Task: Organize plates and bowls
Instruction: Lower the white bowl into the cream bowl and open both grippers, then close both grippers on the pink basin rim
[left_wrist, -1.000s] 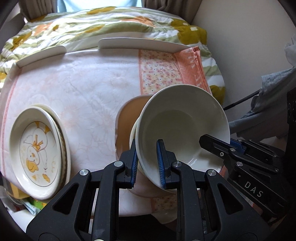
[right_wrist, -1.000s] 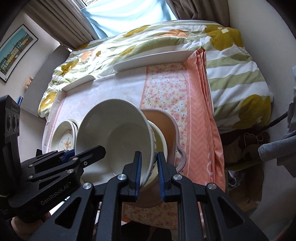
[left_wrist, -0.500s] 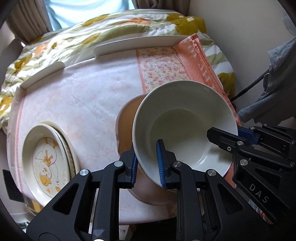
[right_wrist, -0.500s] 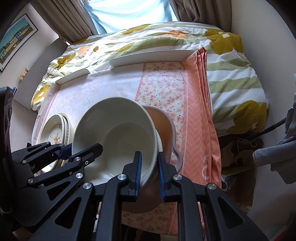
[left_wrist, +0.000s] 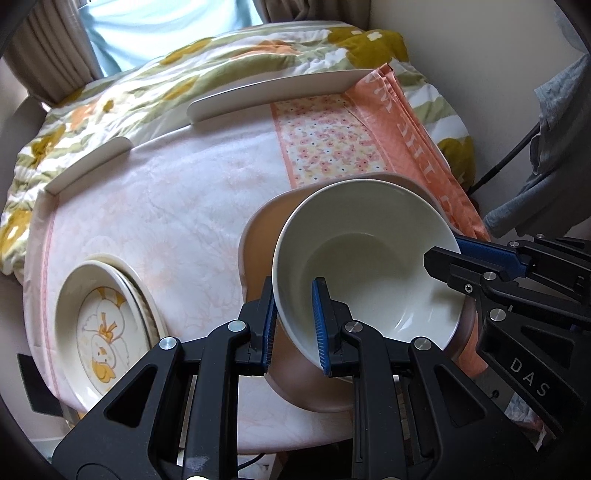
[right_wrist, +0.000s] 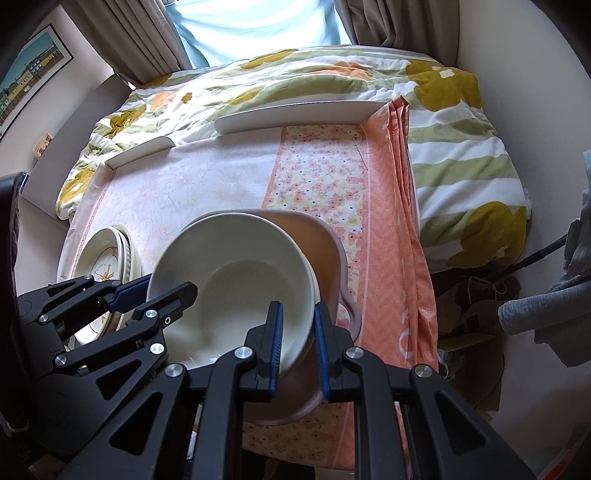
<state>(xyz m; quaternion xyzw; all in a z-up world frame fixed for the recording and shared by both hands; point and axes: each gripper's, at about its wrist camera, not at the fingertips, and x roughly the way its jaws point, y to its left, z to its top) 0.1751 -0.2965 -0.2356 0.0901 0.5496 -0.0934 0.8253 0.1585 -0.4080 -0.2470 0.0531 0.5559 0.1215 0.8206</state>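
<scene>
A white bowl (left_wrist: 369, 258) (right_wrist: 236, 273) hangs tilted over a larger pink bowl with a handle (left_wrist: 266, 236) (right_wrist: 325, 236). The rim of a cream bowl (right_wrist: 314, 280) shows just beneath it. My left gripper (left_wrist: 293, 321) (right_wrist: 170, 287) is shut on the white bowl's left rim. On the opposite rim my right gripper (right_wrist: 298, 328) (left_wrist: 443, 251) is also shut, one pad inside and one outside. A stack of plates with a yellow duck picture (left_wrist: 99, 332) (right_wrist: 107, 254) lies at the table's left edge.
The table carries a pale pink cloth (left_wrist: 166, 206) and an orange flowered runner (left_wrist: 325, 147). Two white curved rails (left_wrist: 273, 92) line its far edge, with a flowered quilt (right_wrist: 295, 74) behind. Grey clothing (right_wrist: 554, 306) and a cable hang at the right.
The white bowl has tipped from steeply tilted to more level and has shifted further over the pink bowl. Both grippers kept their hold on its rim.
</scene>
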